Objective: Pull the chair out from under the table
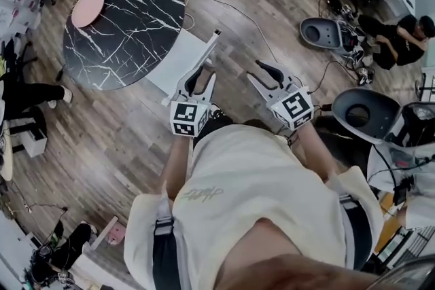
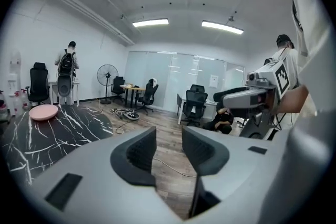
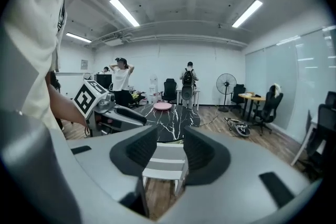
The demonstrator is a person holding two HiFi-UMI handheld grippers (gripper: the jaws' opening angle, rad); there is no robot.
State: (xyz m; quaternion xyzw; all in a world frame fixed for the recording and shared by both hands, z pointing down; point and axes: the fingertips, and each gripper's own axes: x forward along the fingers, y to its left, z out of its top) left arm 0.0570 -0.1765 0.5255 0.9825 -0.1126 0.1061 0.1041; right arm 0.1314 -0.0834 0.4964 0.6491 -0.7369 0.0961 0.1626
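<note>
**Both claws empty, chair at the bench rim**

Nearest in, two claws are counted. The left claw (image 2: 168,136) is seen released, its jaws apart with only wooden floor (image 2: 168,162) showing through the gap. The right claw (image 3: 170,136) is likewise released, its jaws parted with nothing between the pads. The chair (image 3: 165,162) is framed through that gap but lies well beyond it. From the head view, both claws are held just short of the chair back, and no contact is seen.

One chair is counted, white with a slatted back. It is stood on the floor on the near side of the bench (image 1: 129,24), its seat's far edge at the rim of the round top. Most of the seat is seen clear of the top; whether any of it reaches underneath cannot be told.

So no grip is in place. Either the pull is judged largely done, or a grasp on the chair back is yet to be taken.

One bench is counted, black and marbled, with one pink plate (image 1: 88,8) on its far side. Farthest off, one fan (image 3: 226,83) is made out.
</note>
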